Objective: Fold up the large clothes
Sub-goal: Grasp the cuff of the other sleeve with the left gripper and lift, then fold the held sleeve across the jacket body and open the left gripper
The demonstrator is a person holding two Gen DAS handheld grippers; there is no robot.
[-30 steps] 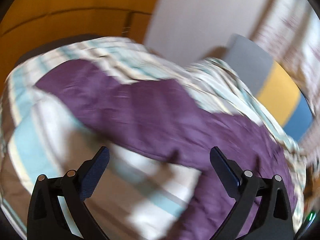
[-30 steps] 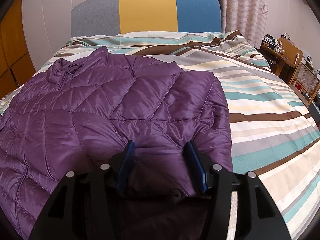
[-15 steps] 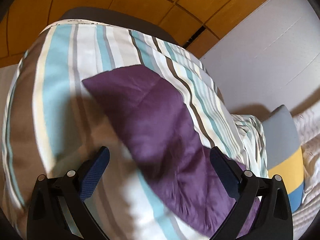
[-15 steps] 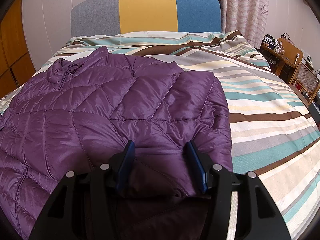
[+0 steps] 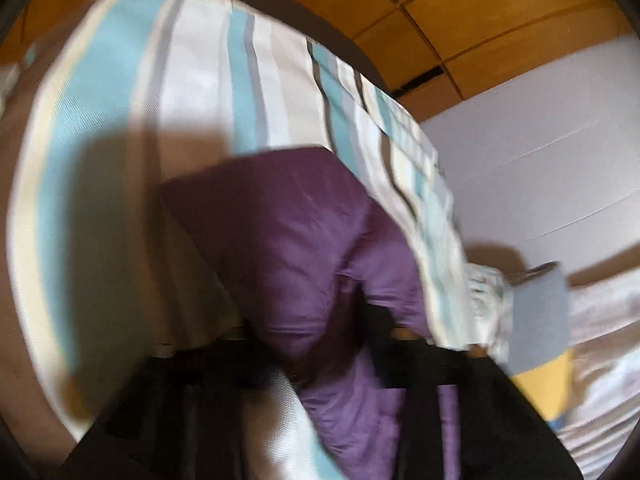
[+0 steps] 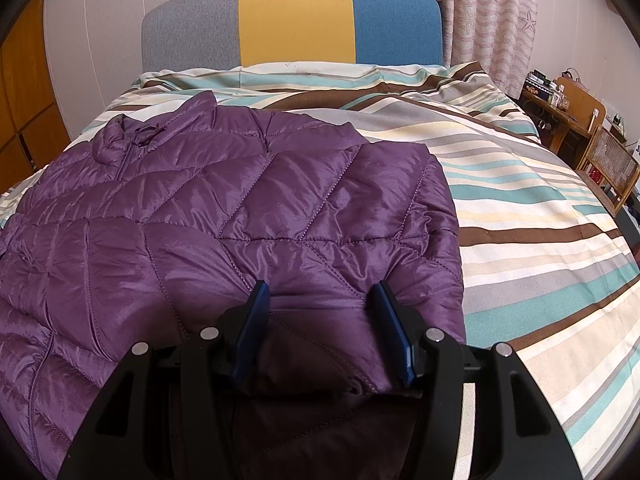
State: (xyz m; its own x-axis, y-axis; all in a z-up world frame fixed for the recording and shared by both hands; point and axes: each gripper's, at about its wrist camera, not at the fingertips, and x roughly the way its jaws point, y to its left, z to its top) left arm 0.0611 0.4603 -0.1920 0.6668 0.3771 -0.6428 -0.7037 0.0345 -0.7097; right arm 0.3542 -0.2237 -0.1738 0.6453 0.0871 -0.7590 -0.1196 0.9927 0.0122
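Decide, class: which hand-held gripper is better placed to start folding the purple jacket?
Probably the right hand-held gripper: the purple jacket hem sits bunched between its pads, in sharp view. The left hand-held gripper is blurred, its jaws closing around a sleeve end.

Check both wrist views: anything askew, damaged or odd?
Nothing damaged. The jacket lies flat on the striped bedding, no tears visible. The right gripper has its hem between the jaws. The left wrist view is motion-blurred; the left gripper has its jaws closing around a purple fold.
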